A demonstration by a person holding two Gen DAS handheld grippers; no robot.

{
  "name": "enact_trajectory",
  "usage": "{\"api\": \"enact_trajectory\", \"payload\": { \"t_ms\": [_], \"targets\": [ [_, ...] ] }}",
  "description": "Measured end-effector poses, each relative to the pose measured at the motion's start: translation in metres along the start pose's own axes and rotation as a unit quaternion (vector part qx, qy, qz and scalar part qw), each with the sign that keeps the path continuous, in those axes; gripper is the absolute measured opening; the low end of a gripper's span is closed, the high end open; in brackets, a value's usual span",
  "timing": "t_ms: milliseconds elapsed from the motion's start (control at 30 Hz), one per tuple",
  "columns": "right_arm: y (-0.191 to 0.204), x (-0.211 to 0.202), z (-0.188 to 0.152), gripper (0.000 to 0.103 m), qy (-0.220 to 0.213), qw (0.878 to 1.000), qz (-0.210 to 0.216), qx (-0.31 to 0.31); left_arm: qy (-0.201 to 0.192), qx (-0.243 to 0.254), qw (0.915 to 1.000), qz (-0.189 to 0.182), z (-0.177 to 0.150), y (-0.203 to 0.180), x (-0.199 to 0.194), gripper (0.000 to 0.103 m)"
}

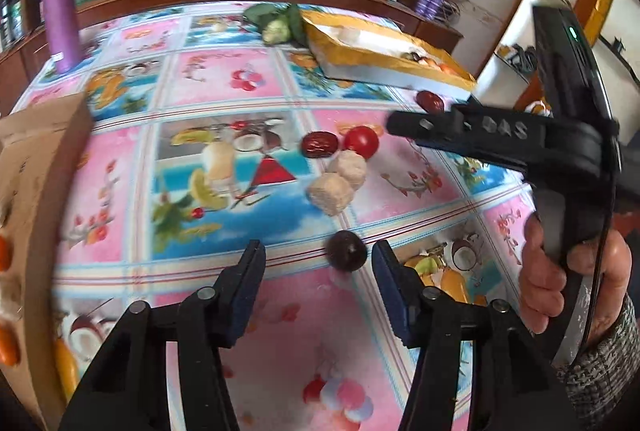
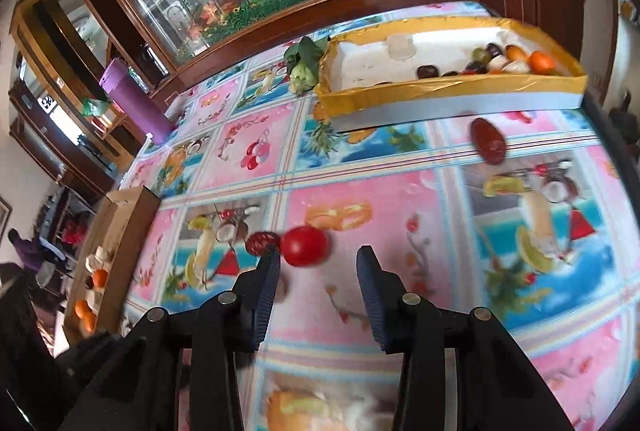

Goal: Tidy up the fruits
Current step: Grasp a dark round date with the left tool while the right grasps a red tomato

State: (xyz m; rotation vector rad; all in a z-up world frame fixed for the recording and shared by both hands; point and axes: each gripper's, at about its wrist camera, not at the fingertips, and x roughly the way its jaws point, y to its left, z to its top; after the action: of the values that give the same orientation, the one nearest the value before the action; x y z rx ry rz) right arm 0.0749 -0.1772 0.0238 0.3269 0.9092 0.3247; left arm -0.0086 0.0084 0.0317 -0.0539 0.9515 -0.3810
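Observation:
My left gripper (image 1: 318, 251) is open and empty above the table; a dark round plum-like fruit (image 1: 346, 250) lies just ahead of it, close to the right finger. Beyond lie two pale cubes (image 1: 338, 179), a red date (image 1: 319, 144) and a red tomato (image 1: 361, 141). Another red date (image 1: 430, 102) lies near the yellow-rimmed white tray (image 1: 384, 65). My right gripper (image 2: 318, 257) is open and empty, with the tomato (image 2: 305, 245) just ahead near its left finger and a date (image 2: 261, 242) beside it. The right gripper also shows in the left wrist view (image 1: 420, 125).
The yellow-rimmed tray (image 2: 448, 91) holds several fruits at its right end. A red date (image 2: 488, 146) lies in front of it. A cardboard box (image 2: 116, 231) with oranges stands at the left. A purple bottle (image 2: 134, 99) and a leafy green fruit (image 2: 304, 71) stand at the back.

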Motion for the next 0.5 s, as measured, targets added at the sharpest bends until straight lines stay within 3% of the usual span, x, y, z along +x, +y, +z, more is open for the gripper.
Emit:
{"api": "enact_trajectory", "payload": {
  "t_ms": [300, 333, 400, 500],
  "targets": [
    [0.014, 0.035, 0.005, 0.043, 0.020, 1.000, 0.002, -0.013, 0.013, 0.025, 0.9995, -0.012, 0.003, -0.014, 0.027, 0.052],
    [0.015, 0.036, 0.004, 0.043, 0.020, 1.000, -0.004, -0.018, 0.012, 0.027, 0.9995, -0.013, 0.003, -0.015, 0.027, 0.050],
    [0.016, 0.040, 0.003, 0.043, 0.024, 0.999, -0.011, -0.024, 0.012, 0.031, 0.9994, -0.006, 0.002, -0.016, 0.028, 0.025],
    [0.012, 0.044, 0.001, 0.039, 0.032, 0.999, -0.016, -0.017, 0.010, 0.027, 0.9995, -0.014, 0.000, -0.014, 0.026, 0.021]
  ]
}}
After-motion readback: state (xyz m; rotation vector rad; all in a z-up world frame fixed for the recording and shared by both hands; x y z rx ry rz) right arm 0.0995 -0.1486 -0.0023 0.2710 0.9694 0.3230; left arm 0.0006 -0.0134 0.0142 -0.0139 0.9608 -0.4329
